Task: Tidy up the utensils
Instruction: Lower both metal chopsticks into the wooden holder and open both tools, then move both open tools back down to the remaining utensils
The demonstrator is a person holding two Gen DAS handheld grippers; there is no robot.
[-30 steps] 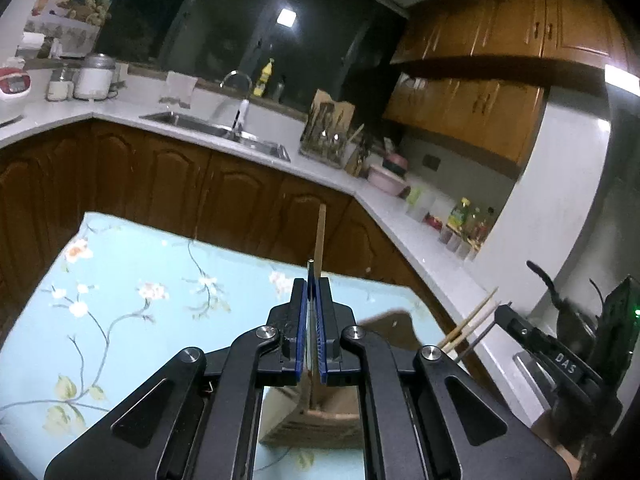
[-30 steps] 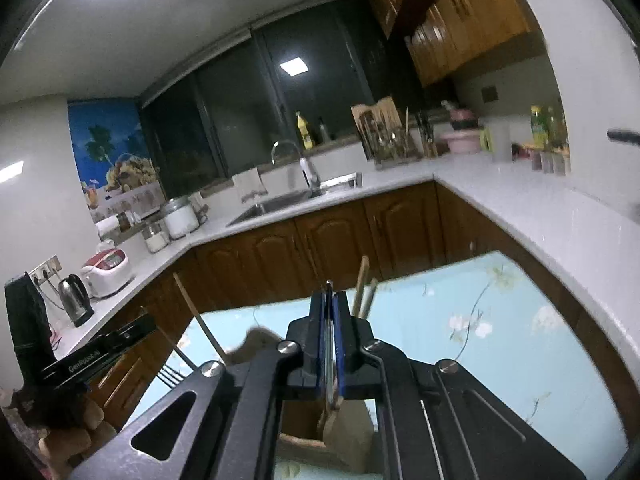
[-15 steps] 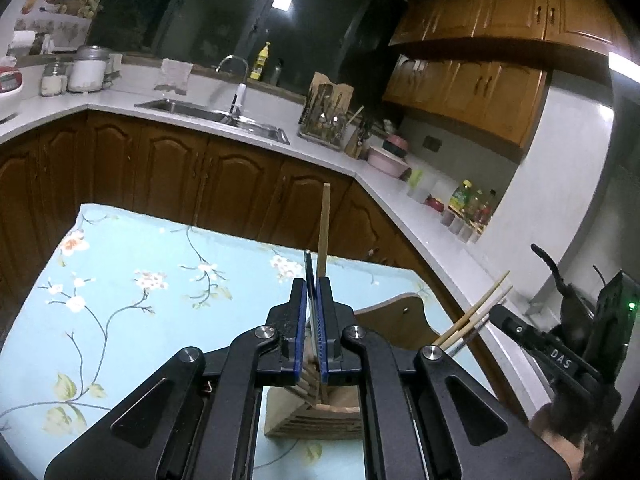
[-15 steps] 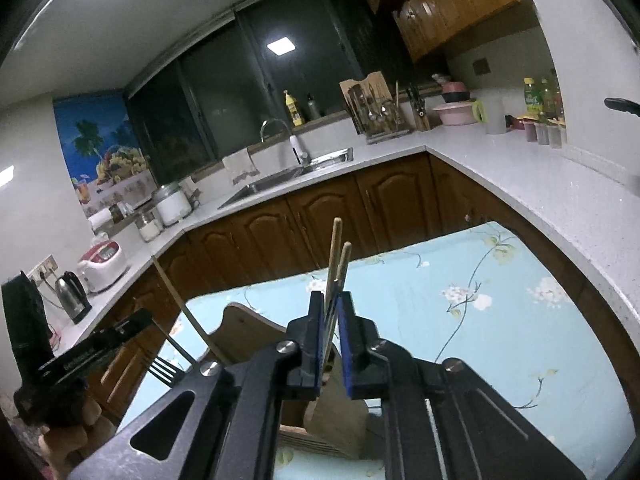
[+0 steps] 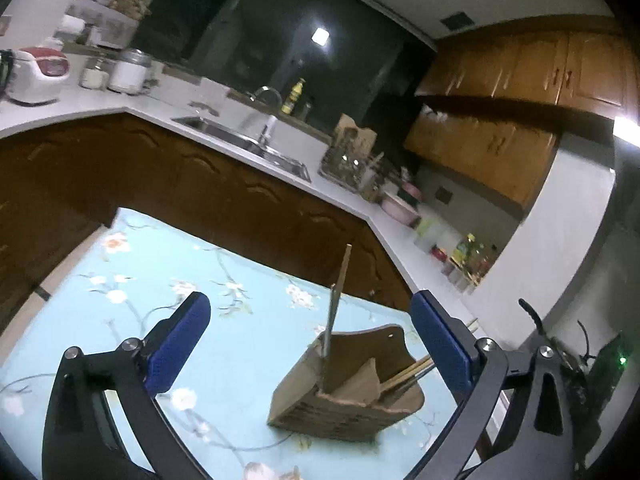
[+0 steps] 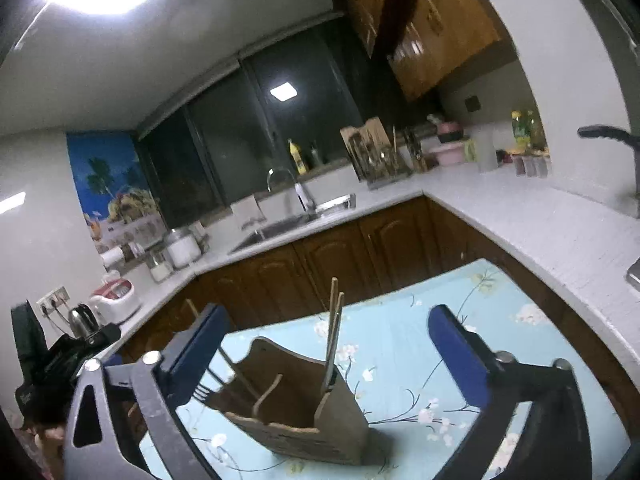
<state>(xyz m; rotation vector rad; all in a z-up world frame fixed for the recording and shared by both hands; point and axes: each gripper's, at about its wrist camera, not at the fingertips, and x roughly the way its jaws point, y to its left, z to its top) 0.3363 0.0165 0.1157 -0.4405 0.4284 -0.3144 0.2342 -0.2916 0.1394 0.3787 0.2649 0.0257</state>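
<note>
Through the left wrist camera we see the left gripper (image 5: 316, 344) with jaws opening wide, pinching nothing; the wooden holder (image 5: 348, 400) stands on the flowered tablecloth (image 5: 120, 280), chopsticks (image 5: 404, 372) leaning inside. Through the right wrist camera, our right gripper (image 6: 332, 344) is likewise opening around nothing, before the same holder (image 6: 304, 412).

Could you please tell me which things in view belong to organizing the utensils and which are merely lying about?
Part of the job:
- wooden utensil holder on the floral tablecloth
- upright utensils in one end compartment
- chopsticks leaning in the other end
- fork
- left tongs and right tongs, both opening, nothing between them

Lying about:
- rice cooker
- kettle
- sink
- pink bowl
</note>
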